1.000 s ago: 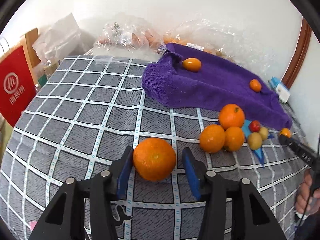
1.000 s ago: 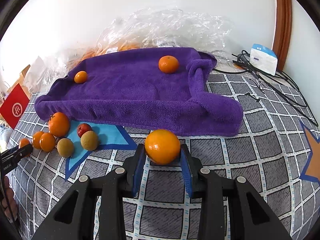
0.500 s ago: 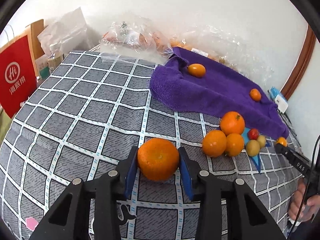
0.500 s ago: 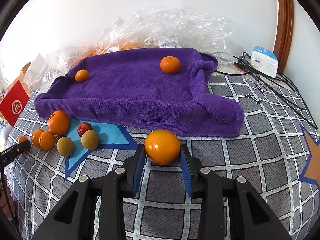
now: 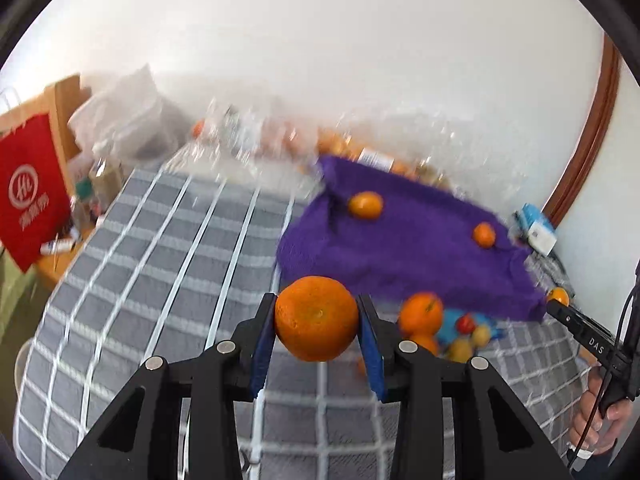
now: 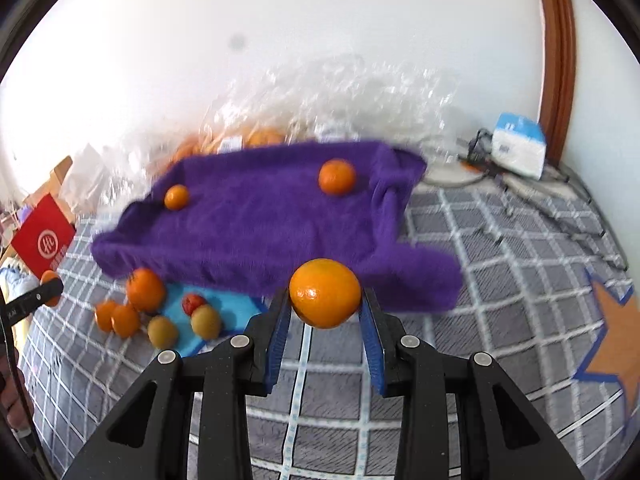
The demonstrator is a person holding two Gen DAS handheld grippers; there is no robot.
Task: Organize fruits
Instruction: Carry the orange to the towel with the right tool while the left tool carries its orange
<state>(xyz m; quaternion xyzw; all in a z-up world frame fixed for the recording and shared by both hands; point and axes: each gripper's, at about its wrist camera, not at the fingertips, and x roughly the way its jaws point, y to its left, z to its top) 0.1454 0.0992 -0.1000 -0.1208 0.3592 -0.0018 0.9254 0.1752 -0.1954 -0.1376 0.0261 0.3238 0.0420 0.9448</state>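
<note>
Lying beyond the fingers: purple towel (image 6: 272, 220) carrying two small oranges (image 6: 337, 176); loose fruit cluster (image 6: 160, 312) left of right gripper (image 6: 325, 312). Clamping one orange each: left gripper (image 5: 317, 330) gripping large orange (image 5: 317, 318); right gripper gripping smooth orange (image 6: 325, 293), both raised off the checked surface (image 6: 480, 240).

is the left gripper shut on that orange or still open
Shut on it. In the left wrist view the left gripper has both blue pads pressed against the sides of the orange.

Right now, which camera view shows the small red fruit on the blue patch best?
The right wrist view: the red fruit lies unobstructed on the blue patch, though slightly blurred. The left wrist view shows it smaller and blurrier, far right.
</note>
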